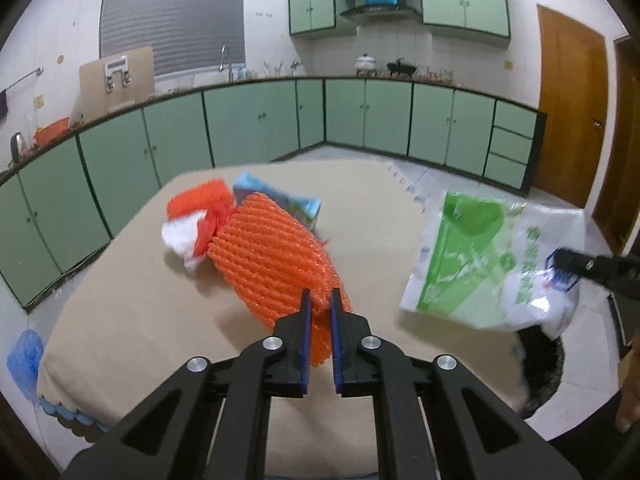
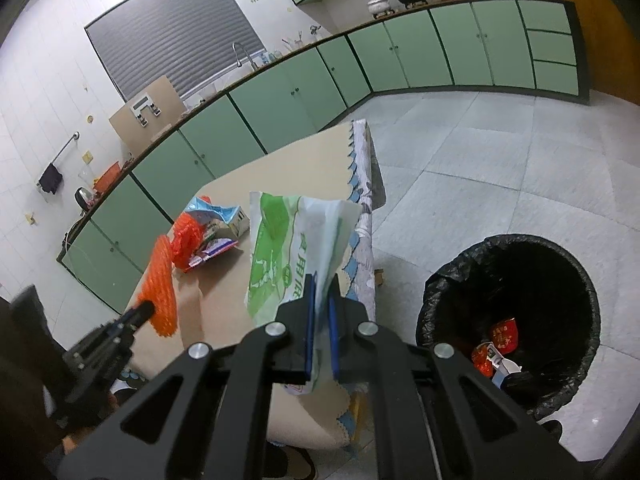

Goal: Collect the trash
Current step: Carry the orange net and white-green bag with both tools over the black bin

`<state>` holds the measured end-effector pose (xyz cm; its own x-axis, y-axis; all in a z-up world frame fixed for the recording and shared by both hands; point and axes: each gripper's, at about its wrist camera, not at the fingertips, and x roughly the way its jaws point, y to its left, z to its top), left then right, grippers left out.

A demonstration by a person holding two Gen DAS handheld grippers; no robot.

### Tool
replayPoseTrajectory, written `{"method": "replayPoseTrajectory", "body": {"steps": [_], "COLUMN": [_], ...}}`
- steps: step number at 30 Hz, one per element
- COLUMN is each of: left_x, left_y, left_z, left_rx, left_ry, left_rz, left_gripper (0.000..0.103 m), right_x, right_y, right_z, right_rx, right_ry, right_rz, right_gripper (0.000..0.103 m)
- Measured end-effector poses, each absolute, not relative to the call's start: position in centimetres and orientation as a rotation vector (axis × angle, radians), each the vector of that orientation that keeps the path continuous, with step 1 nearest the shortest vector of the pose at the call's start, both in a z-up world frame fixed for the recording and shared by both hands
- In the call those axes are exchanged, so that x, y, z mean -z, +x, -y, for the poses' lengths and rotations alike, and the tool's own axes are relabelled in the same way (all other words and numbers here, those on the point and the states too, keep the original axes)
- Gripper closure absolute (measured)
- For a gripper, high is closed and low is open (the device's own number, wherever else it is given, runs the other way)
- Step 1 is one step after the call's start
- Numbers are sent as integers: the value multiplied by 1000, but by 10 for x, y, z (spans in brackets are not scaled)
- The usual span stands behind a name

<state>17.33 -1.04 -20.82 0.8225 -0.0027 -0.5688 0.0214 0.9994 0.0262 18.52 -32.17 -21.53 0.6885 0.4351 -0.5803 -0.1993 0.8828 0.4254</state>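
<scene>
My left gripper [image 1: 320,300] is shut on an orange foam net sleeve [image 1: 276,256], held above the beige table [image 1: 140,320]; the sleeve also shows in the right wrist view [image 2: 160,284]. My right gripper [image 2: 322,284] is shut on a green and white plastic bag [image 2: 288,248], held over the table's right edge; in the left wrist view the bag [image 1: 480,264] hangs at the right. A black-lined trash bin [image 2: 512,320] stands on the floor right of the table, with red wrappers [image 2: 504,336] inside.
More trash lies on the table: a second orange net [image 1: 200,200], white paper [image 1: 184,236], a blue and white carton [image 1: 280,196]. Green cabinets [image 1: 260,120] line the walls. A wooden door [image 1: 572,104] is at the right. The floor is tiled [image 2: 500,152].
</scene>
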Motion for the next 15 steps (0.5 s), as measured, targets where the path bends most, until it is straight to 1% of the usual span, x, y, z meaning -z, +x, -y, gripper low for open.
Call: {"method": "replayPoseTrajectory", "body": {"steps": [6,15], "left_x": [180,161], "left_y": [166,170], "left_z": [37,89], "left_rx": [87,235], "left_ry": [47,74], "left_rz": [-557,-525], "left_gripper": [95,95], "right_x": [197,184], "right_y": [167,143], "right_z": [342,390], "right_rx": [-326,-217], "right_ry": [354,364], "right_rz": [-682,-639], "right_gripper": [98,98]}}
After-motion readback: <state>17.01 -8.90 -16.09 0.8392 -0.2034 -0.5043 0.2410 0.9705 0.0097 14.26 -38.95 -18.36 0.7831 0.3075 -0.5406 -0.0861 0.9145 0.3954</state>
